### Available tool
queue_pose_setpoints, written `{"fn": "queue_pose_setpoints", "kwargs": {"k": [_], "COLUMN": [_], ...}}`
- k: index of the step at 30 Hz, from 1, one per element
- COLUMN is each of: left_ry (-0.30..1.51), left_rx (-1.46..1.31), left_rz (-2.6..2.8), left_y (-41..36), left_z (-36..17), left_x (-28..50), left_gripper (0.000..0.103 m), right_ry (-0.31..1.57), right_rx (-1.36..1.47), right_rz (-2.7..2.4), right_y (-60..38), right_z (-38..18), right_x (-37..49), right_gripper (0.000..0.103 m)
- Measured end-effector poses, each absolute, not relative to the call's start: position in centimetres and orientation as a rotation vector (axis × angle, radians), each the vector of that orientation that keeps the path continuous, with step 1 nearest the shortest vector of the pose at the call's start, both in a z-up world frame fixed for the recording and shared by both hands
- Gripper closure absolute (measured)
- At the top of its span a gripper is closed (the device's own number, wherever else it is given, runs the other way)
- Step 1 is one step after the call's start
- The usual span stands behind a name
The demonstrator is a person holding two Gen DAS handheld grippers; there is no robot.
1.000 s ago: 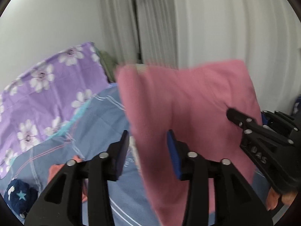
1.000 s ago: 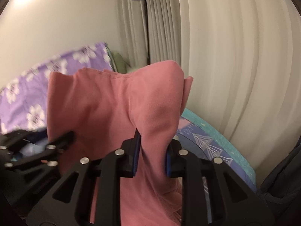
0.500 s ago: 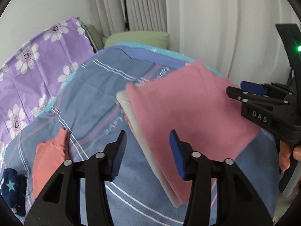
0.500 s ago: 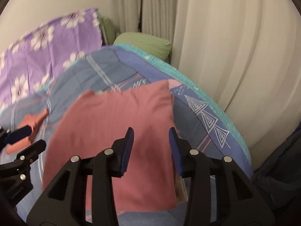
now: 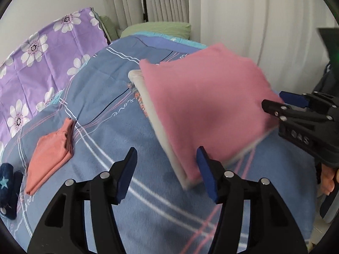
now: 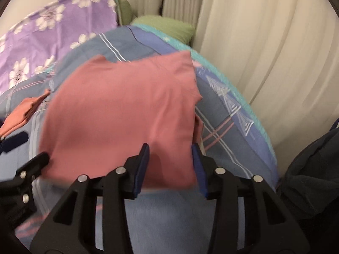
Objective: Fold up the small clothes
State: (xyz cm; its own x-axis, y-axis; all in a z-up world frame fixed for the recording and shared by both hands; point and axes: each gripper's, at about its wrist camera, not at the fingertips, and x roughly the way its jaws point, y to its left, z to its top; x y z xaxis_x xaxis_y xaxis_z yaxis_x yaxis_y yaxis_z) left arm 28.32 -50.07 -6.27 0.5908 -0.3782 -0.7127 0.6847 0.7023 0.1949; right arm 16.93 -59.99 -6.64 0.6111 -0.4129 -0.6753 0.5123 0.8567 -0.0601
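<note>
Left wrist view: the left gripper (image 5: 167, 169) has its jaws apart and opening, with only the blue bed cover (image 5: 110, 97) showing in the gap. The pink garment (image 5: 203, 110) lies spread flat over a pale layer whose edge shows along its left side; whether that layer is lining or a separate piece cannot be told. The near corner of the garment sits just beside and beyond the right-hand fingertip (image 5: 203, 158), outside the gap rather than in it. The right gripper (image 5: 284, 103) enters from the right edge at the garment's far corner, its opening not readable from this view. An already folded orange garment (image 5: 50, 150) rests well apart to the left, which suggests finished items are being set aside there. Right wrist view: the right gripper (image 6: 170, 158) also has its jaws parted and opening; the lower edge of the pink garment (image 6: 120, 114) lies in the gap, but the pads appear clear of it. The flat spread suggests the cloth is laid out for a fold.
</note>
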Motion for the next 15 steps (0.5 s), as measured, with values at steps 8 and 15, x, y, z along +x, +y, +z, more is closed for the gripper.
{"fn": "queue_pose_setpoints", "kwargs": {"k": [8, 15], "left_ry": [0.703, 0.615], "left_rx": [0.258, 0.190], "left_rz": [-0.688, -0.693], "left_y": [-43.6, -38.6], "left_z": [-5.6, -3.7], "left_x": [25.0, 21.2], "left_gripper": [0.029, 0.019], "right_ry": [0.644, 0.632], "right_rx": [0.138, 0.223], "right_rz": [-0.391, -0.383], "right_y": [-53.7, -50.6], "right_z": [-4.6, -5.2], "right_x": [10.2, 5.7], "right_gripper": [0.025, 0.021]}}
